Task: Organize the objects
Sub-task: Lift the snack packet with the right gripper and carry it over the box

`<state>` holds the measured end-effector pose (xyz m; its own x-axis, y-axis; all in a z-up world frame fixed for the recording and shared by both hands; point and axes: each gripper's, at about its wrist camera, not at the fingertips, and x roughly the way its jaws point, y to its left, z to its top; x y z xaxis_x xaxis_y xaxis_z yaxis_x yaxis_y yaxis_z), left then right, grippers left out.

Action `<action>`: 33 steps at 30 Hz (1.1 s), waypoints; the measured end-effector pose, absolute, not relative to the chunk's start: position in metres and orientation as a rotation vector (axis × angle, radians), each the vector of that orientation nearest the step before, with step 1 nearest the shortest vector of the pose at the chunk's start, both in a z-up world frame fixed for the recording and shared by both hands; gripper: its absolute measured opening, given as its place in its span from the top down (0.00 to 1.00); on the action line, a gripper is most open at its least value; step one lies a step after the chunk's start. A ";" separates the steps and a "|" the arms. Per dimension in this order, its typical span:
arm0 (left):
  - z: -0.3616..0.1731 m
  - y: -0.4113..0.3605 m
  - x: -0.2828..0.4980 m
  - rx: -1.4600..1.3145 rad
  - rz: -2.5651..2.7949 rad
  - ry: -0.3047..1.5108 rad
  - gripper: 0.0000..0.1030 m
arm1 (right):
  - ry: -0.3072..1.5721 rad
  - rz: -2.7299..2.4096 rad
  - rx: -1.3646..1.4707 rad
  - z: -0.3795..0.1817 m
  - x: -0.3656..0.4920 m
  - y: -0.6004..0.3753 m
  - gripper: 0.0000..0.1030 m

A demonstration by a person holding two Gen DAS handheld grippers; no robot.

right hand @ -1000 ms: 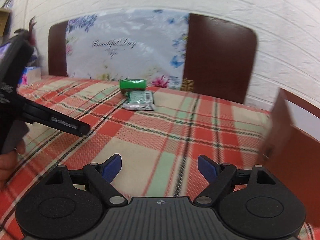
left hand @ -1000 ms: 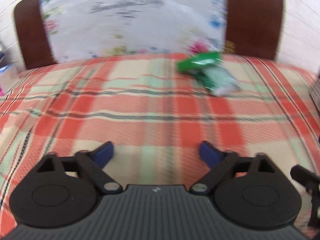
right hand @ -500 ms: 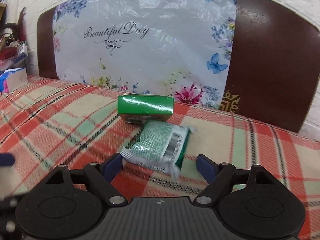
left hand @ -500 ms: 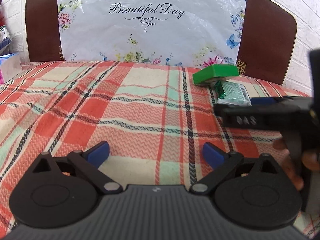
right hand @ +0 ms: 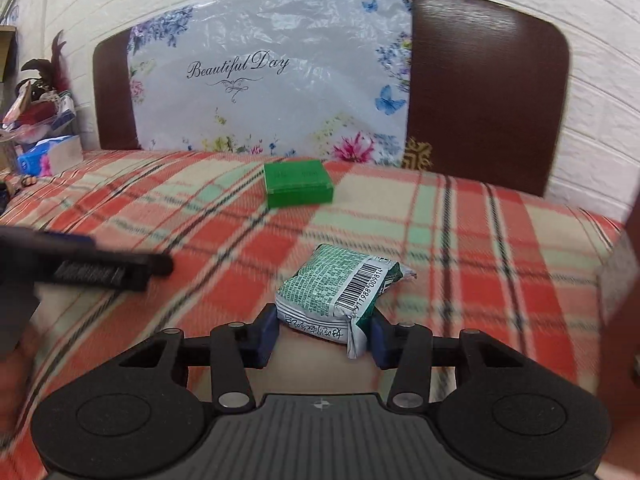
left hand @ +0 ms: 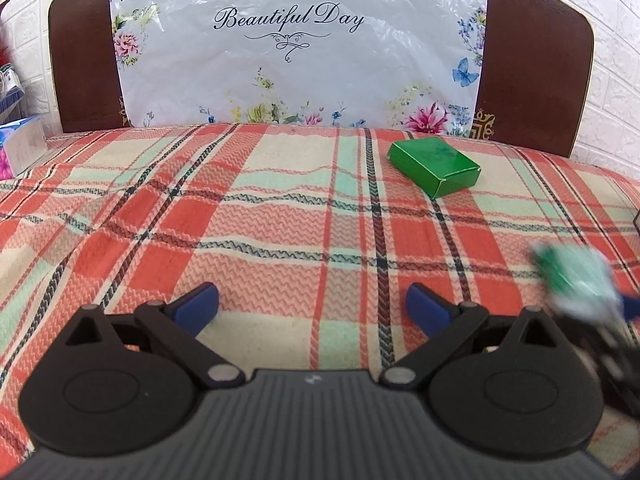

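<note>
The right claw [right hand: 322, 330] now pinches the green-and-white packet [right hand: 340, 292], jaws closing on its near end; half a second ago the packet lay against the green box [right hand: 298, 188], and it is now carried well clear of it, above the plaid bedspread [left hand: 280, 220]. One item is in transit (destination cannot be told). The left claw [left hand: 312, 306] stays spread and empty. Count: one packet, one box, two claws.
</note>
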<state>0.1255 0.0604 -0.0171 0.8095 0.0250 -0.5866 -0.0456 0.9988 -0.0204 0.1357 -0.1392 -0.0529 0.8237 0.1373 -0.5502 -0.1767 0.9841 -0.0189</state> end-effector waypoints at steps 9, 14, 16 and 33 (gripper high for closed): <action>-0.011 0.049 0.124 0.018 0.079 0.666 0.01 | 0.581 0.087 -0.039 -0.055 0.028 -0.168 0.56; 0.012 0.025 0.103 -0.167 -0.113 0.755 0.16 | 0.573 0.048 0.011 -0.056 0.007 -0.181 0.50; 0.020 0.000 0.091 -0.171 -0.228 0.785 0.20 | 0.576 0.044 0.009 -0.056 0.007 -0.180 0.49; 0.015 -0.110 0.063 -0.021 -0.582 0.944 0.46 | 0.513 0.063 0.018 -0.051 0.016 -0.185 0.97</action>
<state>0.0630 -0.1104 0.0152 0.4452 -0.4788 -0.7567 0.4611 0.8470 -0.2646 0.0160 -0.1850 -0.0513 0.8694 0.0646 -0.4899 -0.0554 0.9979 0.0333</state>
